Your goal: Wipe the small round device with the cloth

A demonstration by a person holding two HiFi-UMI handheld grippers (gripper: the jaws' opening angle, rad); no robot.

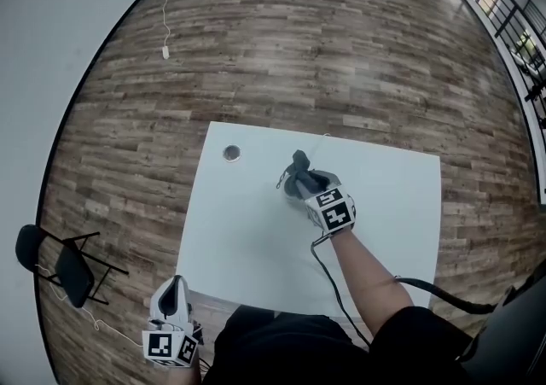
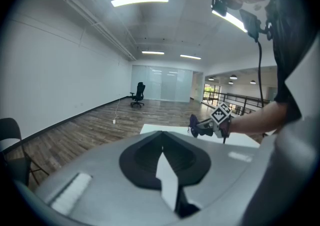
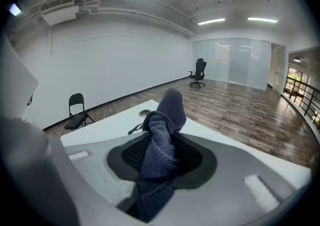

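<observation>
**Cloth gripped, device not yet touched**

Left gripper (image 1: 177, 288) is nearest the person, low at the left, off the near edge of the white table (image 1: 247, 242). Its jaws are closed together with nothing between them. It reads as parked out of the way, since the wipe looks like a one-hand job, though it may be needed to steady the device.

Right gripper (image 1: 309, 187) is out over the middle of the table, tilted down. Its jaws are clamped on a dark blue cloth (image 3: 167, 117). The pads (image 3: 131, 155) pinch the bunched middle, so a rounded wad sticks out past the tips. That is probably deliberate: the wad is the wiping face, so fabric rather than jaw tips meets the device.

The small round device (image 1: 231, 153) lies flat on the table near the far left corner. It is beyond and left of the cloth wad, clearly apart from it, with nothing touching it. In the right gripper view it peeks out just left of the wad, partly hidden.

This looks like the approach stage, with wiping not started. The next move calls for carrying the wad farther out and left, then down onto the device.
</observation>
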